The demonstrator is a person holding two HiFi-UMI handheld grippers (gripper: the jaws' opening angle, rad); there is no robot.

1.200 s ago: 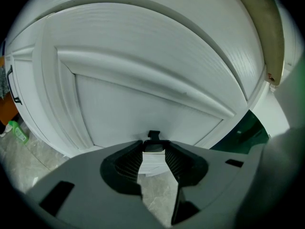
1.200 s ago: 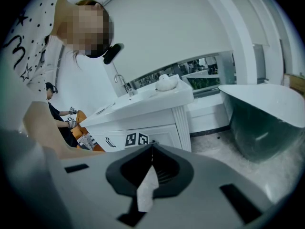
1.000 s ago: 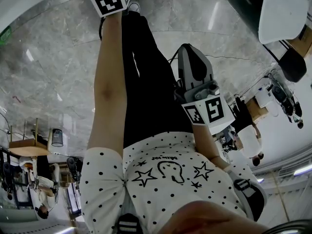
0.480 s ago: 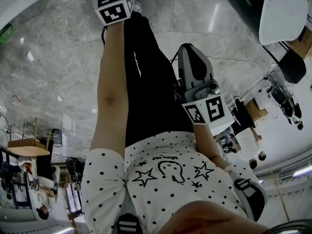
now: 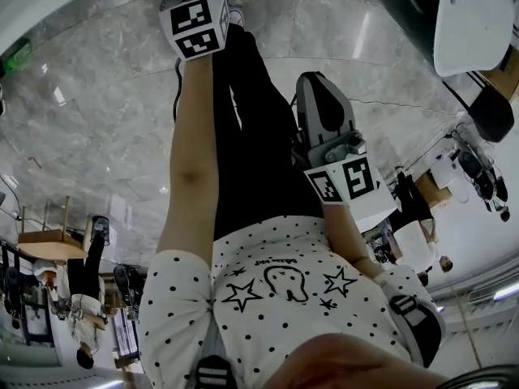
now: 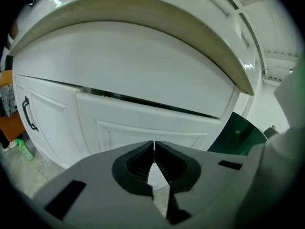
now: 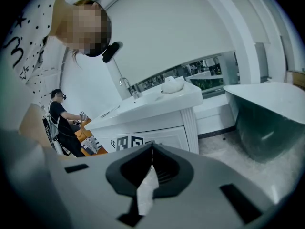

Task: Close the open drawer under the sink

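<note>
Left arm (image 5: pixel 190 160) outstretched; left claw (image 6: pixel 154 143) jaws just closed, empty.

Bright, even indoor light. Pale glare streaks lie on the polished grey marble floor (image 5: pixel 81 112). Every view bows strongly and darkens at its rounded corners. Close up, the grey left hand-held gripper (image 6: pixel 154 143) looks soft; the white cabinet front (image 6: pixel 143 80) stays sharp.

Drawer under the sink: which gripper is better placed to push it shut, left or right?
Left, likely. The left gripper, jaws just closed with nothing between them, faces the white drawer front close up, a dark gap below it. The right gripper looks at a vanity farther off.
</note>
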